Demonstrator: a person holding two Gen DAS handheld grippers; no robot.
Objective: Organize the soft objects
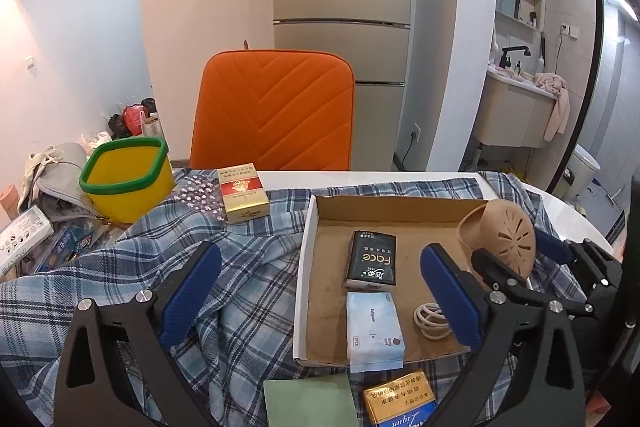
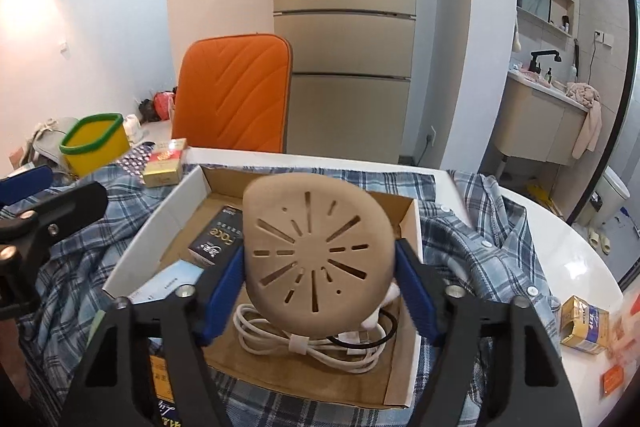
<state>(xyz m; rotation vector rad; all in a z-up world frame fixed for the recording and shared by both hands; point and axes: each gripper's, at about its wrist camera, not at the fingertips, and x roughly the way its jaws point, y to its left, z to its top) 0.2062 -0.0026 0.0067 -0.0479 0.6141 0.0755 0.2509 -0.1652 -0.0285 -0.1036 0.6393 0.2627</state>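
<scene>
A rumpled blue-and-white plaid shirt (image 1: pixel 248 267) of soft woven cloth drapes the white round-edged table (image 2: pixel 576 267), its buttons showing at 3 o'clock in the right wrist view. On it lies a shallow rectangular cardboard tray (image 1: pixel 308 247), white outside and raw brown inside. At 10 o'clock from the tray stands a glossy yellow tub (image 1: pixel 128 183) with a rounded-square green rim; nearer, at 11 o'clock, lies a gold-and-red cigarette pack (image 1: pixel 242 193).

The right gripper (image 2: pixel 320 275) has its blue ribbed pads pressed on both sides of a tan, dome-shaped foam pad (image 2: pixel 316 247) pierced with radiating slots, held above the tray's 5 o'clock corner. The left gripper (image 1: pixel 320 291) stands spread wide over the tray's near-left edge, nothing between its pads.

Inside the tray, a black glossy tissue pack (image 1: pixel 370 263) sits at centre, a pale blue soft packet (image 1: pixel 374 327) at 6 o'clock from it overhangs the near rim, and a coiled white cable (image 2: pixel 312 347) lies beneath the foam pad, bound by a small white strap.
</scene>
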